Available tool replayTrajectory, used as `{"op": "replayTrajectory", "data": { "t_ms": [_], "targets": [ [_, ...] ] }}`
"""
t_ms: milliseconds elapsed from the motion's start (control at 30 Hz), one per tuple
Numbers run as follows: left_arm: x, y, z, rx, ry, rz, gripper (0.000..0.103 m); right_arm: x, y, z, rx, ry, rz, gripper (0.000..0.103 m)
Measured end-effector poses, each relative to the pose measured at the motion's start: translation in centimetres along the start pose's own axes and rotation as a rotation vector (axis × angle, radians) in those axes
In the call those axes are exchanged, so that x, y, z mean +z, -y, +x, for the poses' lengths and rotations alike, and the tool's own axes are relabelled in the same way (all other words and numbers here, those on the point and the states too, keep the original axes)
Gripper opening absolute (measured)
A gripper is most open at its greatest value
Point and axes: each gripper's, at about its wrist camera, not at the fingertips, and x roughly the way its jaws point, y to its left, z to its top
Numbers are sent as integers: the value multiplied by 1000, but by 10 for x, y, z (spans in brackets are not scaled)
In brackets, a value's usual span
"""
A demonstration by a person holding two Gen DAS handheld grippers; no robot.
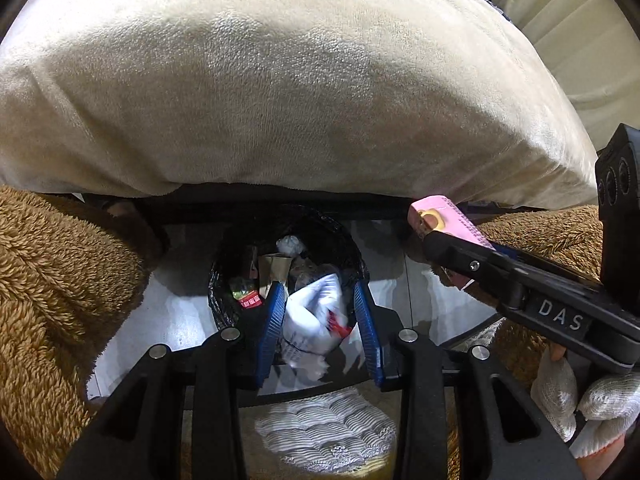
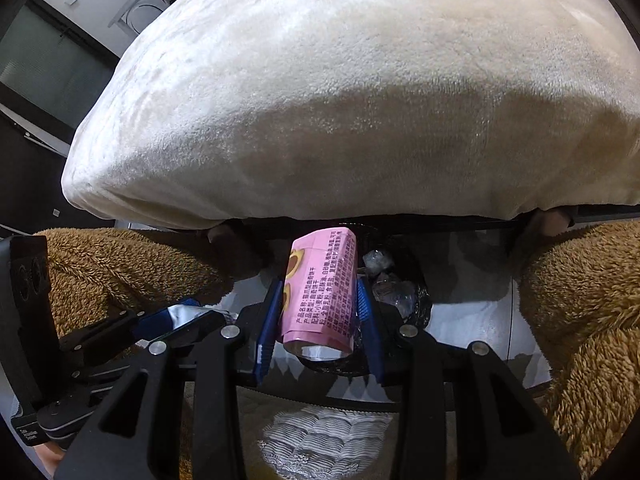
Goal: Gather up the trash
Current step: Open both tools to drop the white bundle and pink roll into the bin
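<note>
My left gripper [image 1: 318,292] is shut on a crumpled white wrapper [image 1: 316,324] with red and black print. It hangs right above a round bin with a black liner [image 1: 344,236], which holds several bits of trash. In the same view my right gripper [image 1: 448,248] comes in from the right, shut on a pink packet [image 1: 436,216] beside the bin's rim. The right wrist view shows that gripper [image 2: 320,288] clamping the pink printed packet [image 2: 324,308] over the bin [image 2: 420,304]. The left gripper [image 2: 188,314] shows at the left with its silvery wrapper [image 2: 184,318].
A cream plush cover [image 1: 280,80] bulges over the bin from behind. Brown fuzzy fabric [image 1: 52,280] flanks the bin on both sides. The bin stands on a glossy white floor [image 1: 180,312]. A white quilted mat [image 1: 328,428] lies nearest me. A white-gloved hand [image 1: 600,400] holds the right gripper.
</note>
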Motion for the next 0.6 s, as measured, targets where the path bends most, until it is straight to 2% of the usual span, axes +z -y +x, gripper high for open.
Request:
{"op": "replayTrajectory", "data": {
  "t_ms": [533, 600],
  "targets": [
    [-2, -4, -4, -4, 29, -13, 35, 4, 10, 3, 27, 0, 33, 39],
    [-2, -4, -5, -4, 32, -15, 35, 4, 13, 0, 44, 17, 49, 47]
  ]
}}
